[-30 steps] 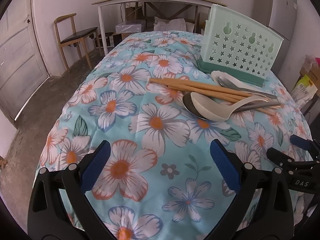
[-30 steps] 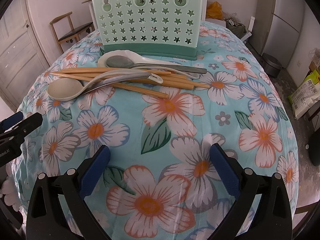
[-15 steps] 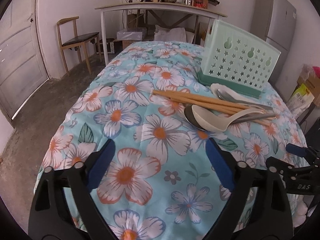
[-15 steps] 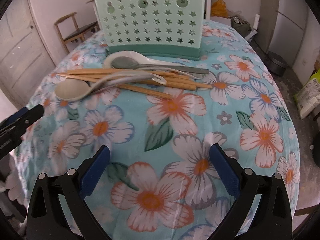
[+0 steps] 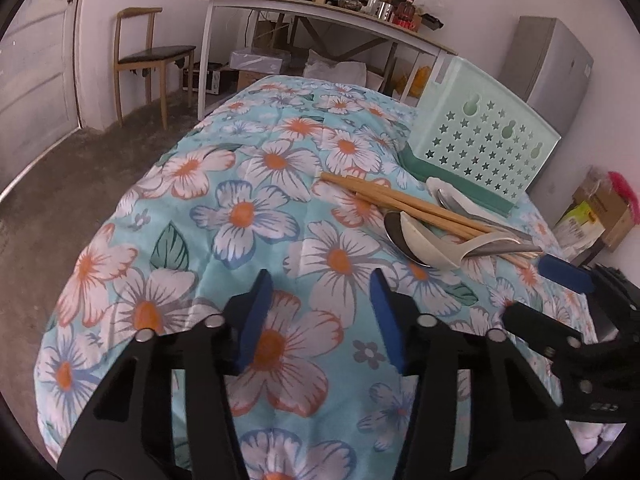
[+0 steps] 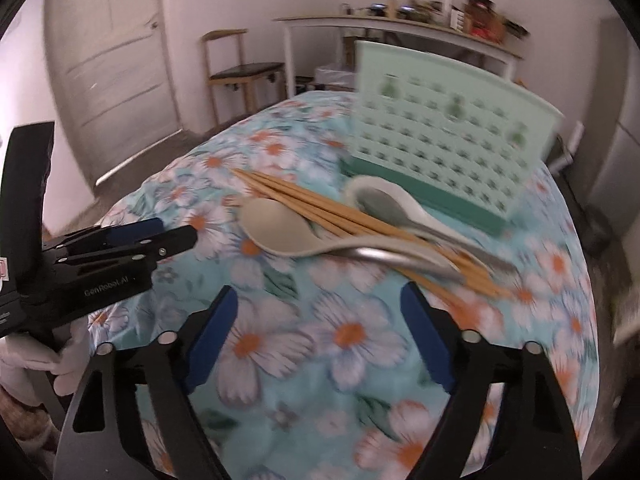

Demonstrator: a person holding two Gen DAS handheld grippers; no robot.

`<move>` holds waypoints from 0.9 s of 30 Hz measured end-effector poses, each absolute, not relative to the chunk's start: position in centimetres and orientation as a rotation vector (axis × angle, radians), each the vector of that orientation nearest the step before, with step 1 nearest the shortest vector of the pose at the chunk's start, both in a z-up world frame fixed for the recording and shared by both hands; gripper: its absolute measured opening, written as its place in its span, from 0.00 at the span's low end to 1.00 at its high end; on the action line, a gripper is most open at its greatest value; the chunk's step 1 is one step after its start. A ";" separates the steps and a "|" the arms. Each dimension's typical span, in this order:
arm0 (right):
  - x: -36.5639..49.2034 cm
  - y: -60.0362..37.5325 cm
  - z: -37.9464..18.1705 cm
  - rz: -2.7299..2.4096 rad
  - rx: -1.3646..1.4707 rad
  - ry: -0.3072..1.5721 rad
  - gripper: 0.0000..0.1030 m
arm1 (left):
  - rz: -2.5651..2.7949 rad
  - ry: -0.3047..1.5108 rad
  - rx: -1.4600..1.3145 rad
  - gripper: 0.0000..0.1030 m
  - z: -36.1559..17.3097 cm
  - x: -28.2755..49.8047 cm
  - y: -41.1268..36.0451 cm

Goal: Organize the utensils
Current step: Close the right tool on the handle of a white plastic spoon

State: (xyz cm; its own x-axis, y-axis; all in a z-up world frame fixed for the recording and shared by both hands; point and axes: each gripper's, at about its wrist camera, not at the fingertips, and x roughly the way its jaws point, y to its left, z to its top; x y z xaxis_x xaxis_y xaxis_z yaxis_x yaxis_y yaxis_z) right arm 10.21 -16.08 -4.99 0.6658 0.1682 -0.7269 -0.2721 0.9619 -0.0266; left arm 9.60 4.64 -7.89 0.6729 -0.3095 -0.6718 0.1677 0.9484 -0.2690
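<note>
utensils (image 5: pixel 448 224) piled on floral tablecloth (image 5: pixel 248 216), just in front of mint green star-punched holder (image 5: pixel 480 148). none in holder yet. pile untouched vs one second ago: wooden chopsticks (image 5: pixel 400 200) same lay, beige ceramic spoon (image 5: pixel 424 244) across them with metal spoon (image 5: pixel 396 236) tucked under its bowl, white ceramic spoon (image 6: pixel 384 196) nearest holder base with grey metal spoon resting in it.

changed: both tongs narrowing. left gripper (image 5: pixel 320 320) jaws closing, gap clearly smaller than a second ago, nothing between pads, only cloth below; well short of pile. right gripper (image 6: pixel 316 336) jaws closing too but wider than left, nothing between pads, also short of pile. right view now rolled and motion-blurred, holder tilted in frame, pile closer and more central than before; looks like a swing in toward spoon handles and chopstick ends. left view tilted a little too, pile shifted right in frame. left gripper also visible at left edge of right view, right gripper tip at right edge of left view, near chopstick tips but apart from them.

meaning for task: judged as approach phase, pre-shaping jaws for thin items, no grasp made. right side likely first to reach, nearest things the beige spoon handle and chopstick ends. progress near zero, all pieces yet to be sorted into holder. risk: stacked pieces, lifting one may drag or scatter the others; soft cloth may bunch under pads.
</note>
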 end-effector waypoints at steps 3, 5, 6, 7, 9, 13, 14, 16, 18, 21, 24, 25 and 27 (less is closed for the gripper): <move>10.9 -14.0 -4.9 0.278 -0.204 0.796 0.62 | -0.290 0.785 -0.216 0.35 -8.2 9.7 5.3; 11.3 -12.9 -5.1 0.291 -0.244 0.795 0.55 | -0.305 0.785 -0.240 0.29 -8.4 9.8 5.8; 11.5 -12.5 -5.2 0.297 -0.261 0.794 0.53 | -0.311 0.787 -0.254 0.27 -8.6 9.9 6.1; 11.8 -11.8 -5.3 0.300 -0.288 0.794 0.51 | -0.315 0.788 -0.266 0.23 -8.8 9.9 6.4; 12.1 -10.9 -5.6 0.298 -0.329 0.793 0.48 | -0.322 0.791 -0.290 0.19 -9.0 10.0 6.9; 13.1 -9.9 -6.3 0.288 -0.382 0.811 0.40 | -0.342 0.789 -0.331 0.16 -9.3 10.2 7.6; 13.3 -9.9 -6.5 0.285 -0.389 0.820 0.33 | -0.348 0.788 -0.339 0.15 -9.3 10.2 7.7; 13.7 -10.0 -6.6 0.278 -0.390 0.842 0.17 | -0.360 0.787 -0.353 0.15 -9.4 10.2 7.9; 13.8 -10.4 -6.2 0.276 -0.358 0.860 0.13 | -0.373 0.788 -0.368 0.15 -9.4 10.3 8.2; 13.5 -11.0 -5.4 0.262 -0.323 0.867 0.07 | -0.393 0.787 -0.382 0.15 -9.5 10.3 8.4; 13.4 -12.1 -4.2 0.272 -0.236 0.881 0.07 | -0.419 0.789 -0.394 0.15 -9.3 10.2 8.6; 13.4 -12.3 -3.9 0.276 -0.212 0.883 0.07 | -0.428 0.788 -0.392 0.15 -9.3 10.1 8.6; 13.4 -13.2 -3.0 0.296 -0.138 0.889 0.07 | -0.450 0.787 -0.387 0.15 -9.0 10.1 8.5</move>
State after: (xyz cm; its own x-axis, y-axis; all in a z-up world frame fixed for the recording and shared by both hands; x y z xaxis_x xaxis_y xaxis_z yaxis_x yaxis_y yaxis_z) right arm 13.37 -13.15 -2.96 0.5928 0.1972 -0.7808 -0.3109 0.9504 0.0040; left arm 10.09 8.53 -8.95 0.6212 -0.5209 -0.5855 0.2399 0.8376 -0.4907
